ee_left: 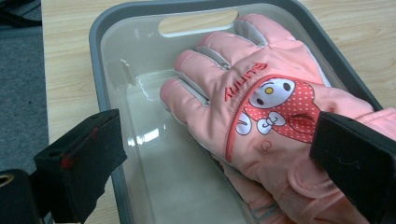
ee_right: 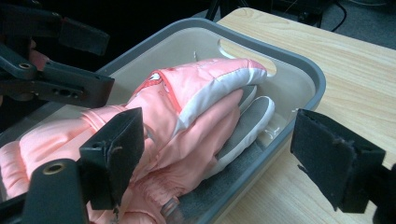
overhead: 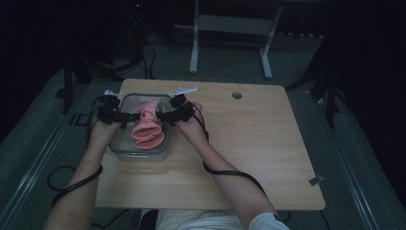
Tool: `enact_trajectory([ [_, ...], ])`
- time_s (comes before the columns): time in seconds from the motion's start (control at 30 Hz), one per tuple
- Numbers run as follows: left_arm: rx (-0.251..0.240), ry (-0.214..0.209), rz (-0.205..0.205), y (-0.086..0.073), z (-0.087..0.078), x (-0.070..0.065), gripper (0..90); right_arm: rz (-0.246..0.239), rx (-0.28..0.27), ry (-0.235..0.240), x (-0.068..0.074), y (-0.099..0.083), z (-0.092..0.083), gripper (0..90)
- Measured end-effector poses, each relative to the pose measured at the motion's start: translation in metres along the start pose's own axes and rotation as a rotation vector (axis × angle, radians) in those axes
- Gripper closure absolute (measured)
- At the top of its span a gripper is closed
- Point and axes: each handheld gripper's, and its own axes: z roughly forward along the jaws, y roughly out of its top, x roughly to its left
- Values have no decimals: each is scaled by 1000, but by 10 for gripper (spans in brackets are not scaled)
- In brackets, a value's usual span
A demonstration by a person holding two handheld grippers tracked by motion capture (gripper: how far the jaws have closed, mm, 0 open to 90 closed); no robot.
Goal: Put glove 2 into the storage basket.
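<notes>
High view looks down from afar; both gripper views closely share the glove (ee_left: 261,107).

Pink glove (ee_left: 261,116) carried red embroidered lettering, approx "SLITTY", w/ exact letters unclear. It sat just above a cartoon bunny patch (ee_left: 280,109). No other text was legible.

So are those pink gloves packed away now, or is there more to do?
Mostly done, it seems: the pink gloves lie stacked inside the clear bin, fingers toward its handle slot. In hand: the left gripper and right gripper both stand open beside the gloves, gripping nothing. Left: probably just drawing the grippers away. The cuffs bunch up at one end, so a little tucking may remain.
</notes>
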Motion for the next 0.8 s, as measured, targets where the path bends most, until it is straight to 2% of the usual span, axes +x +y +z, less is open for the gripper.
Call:
enact_trajectory([
  [0.13, -25, -20, 11, 2, -8, -6, 26, -7, -13, 0, 0, -1, -5, 176],
  [0.27, -53, -48, 43, 4, -17, -17, 26, -3, -21, -1, -4, -1, -13, 176],
  [0.4, -68, -57, 71, 4, -21, -27, 26, -5, -34, 3, -8, -2, -21, 175],
  [0.67, -130, -119, 111, 5, -34, -53, 26, -29, -35, 1, -14, -11, -36, 169],
  [0.8, -157, -168, 157, 3, -40, -73, 26, -45, -30, 2, -17, -19, -45, 169],
])
